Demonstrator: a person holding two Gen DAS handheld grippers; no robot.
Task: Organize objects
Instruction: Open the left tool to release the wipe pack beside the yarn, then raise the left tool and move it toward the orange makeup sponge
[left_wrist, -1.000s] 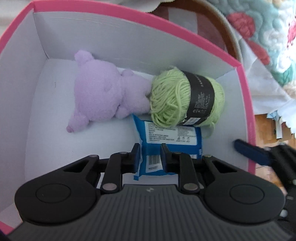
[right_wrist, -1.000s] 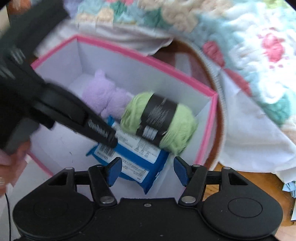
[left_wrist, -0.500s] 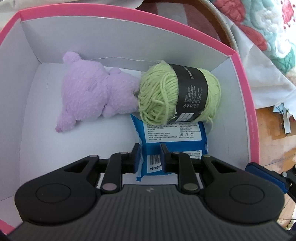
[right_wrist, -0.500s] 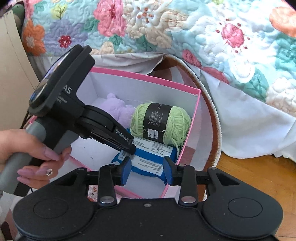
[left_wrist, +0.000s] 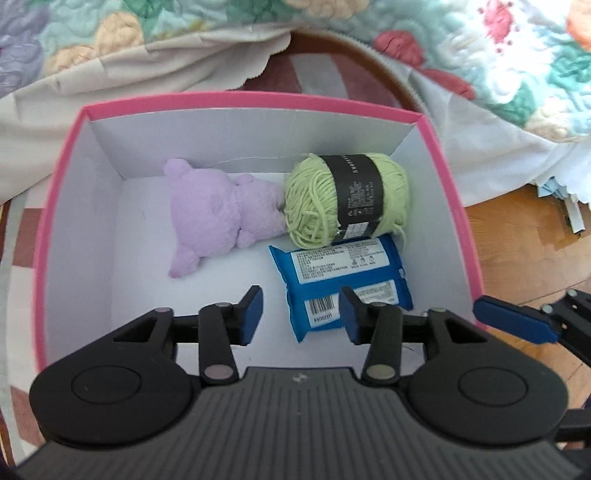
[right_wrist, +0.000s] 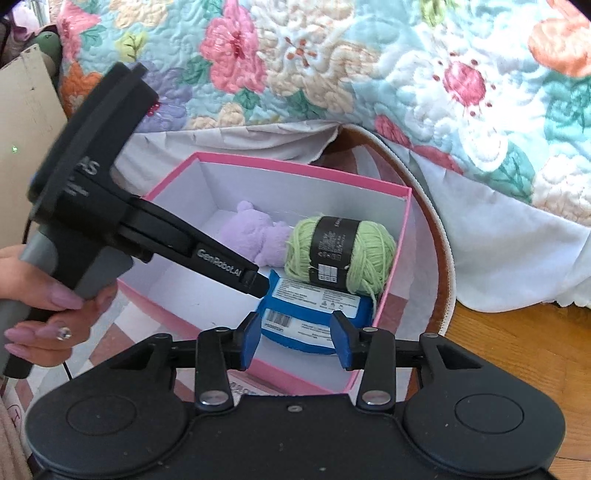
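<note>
Both left gripper (left_wrist: 301, 314) fingers seemingly hover above the blue packet (left_wrist: 343, 275), opening

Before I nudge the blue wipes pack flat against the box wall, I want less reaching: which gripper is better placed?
Probably left. The left gripper hangs inside the pink box, jaws opening, just above the blue wipes pack. The right gripper sits outside the rim.

Pink box (right_wrist: 400, 251) on a round rug (right_wrist: 432, 266), purple soft toy (right_wrist: 255, 236) by the far wall, green yarn ball (right_wrist: 340, 251) touching it, blue pack (right_wrist: 314, 314) near the right wall, right gripper (right_wrist: 293, 341) opening with nothing held, left gripper (right_wrist: 258, 282) over the box, flowery quilt (right_wrist: 369, 66) behind
</note>
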